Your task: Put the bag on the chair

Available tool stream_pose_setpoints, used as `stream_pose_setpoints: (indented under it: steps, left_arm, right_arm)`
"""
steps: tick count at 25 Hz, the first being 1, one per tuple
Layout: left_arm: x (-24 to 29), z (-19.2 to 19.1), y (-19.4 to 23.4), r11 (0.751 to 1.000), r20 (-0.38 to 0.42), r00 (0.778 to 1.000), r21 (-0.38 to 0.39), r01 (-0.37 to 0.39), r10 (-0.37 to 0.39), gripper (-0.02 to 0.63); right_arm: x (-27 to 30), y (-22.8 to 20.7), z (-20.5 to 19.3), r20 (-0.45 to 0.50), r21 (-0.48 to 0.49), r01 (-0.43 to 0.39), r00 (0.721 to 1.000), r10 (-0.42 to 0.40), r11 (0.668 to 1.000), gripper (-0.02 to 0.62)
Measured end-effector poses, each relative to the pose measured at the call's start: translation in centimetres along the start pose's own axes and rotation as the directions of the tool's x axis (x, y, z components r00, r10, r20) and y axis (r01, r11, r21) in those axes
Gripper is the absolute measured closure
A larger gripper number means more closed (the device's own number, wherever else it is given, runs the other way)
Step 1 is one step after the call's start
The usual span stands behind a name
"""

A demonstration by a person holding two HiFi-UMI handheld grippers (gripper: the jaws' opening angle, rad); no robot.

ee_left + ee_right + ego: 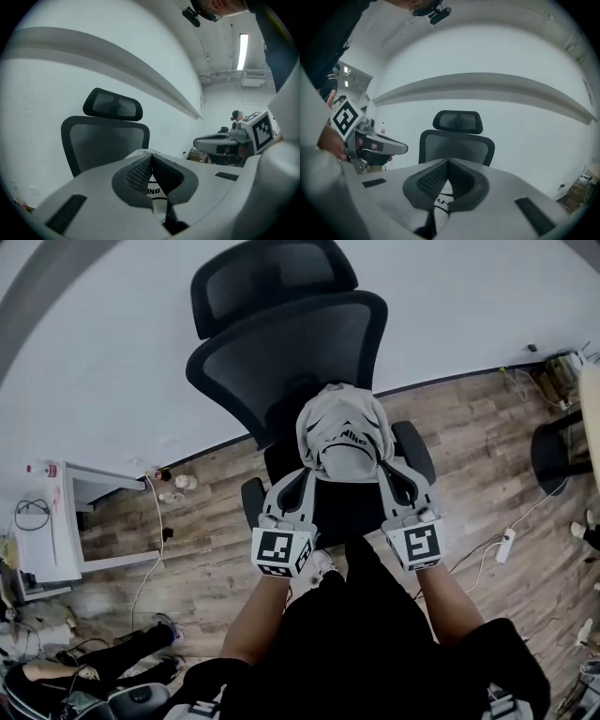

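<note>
Grey bag (342,432), whole in head view, is a sliver behind left tongs (152,156).

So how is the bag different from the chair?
The bag is light grey and floppy; the chair is black with a stiff mesh back. The bag is far smaller than the chair. The left tool and right tool pinch the bag, not the chair.

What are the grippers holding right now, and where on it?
The grey bag. The left gripper is shut on the fabric at its left side, and the right gripper is shut on the fabric at its right side.
</note>
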State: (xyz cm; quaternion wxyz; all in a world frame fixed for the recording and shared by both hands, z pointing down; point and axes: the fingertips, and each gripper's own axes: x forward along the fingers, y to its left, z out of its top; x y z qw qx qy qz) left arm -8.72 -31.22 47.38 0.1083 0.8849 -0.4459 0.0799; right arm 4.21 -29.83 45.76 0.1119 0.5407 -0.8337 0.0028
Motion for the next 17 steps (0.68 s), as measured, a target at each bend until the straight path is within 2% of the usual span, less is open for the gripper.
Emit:
stream_pose_setpoints:
  steps: [10,17]
  left_arm:
    - [-2.5,0.9,-1.4,0.999,0.017,1.0,0.045,0.023,-0.024,0.583]
    - [-3.7,0.5,-1.3,0.999,0.006,1.0,0.035,0.02,-0.02,0.583]
  right_arm:
    - [-2.1,-0.1,0.1,0.004,-0.024,0.032,0.999,-0.032,0.999,0.574]
    - [-2.3,0.9,1.4,-0.011,-0.007,0.037,0.999,-0.037,0.999,0.574]
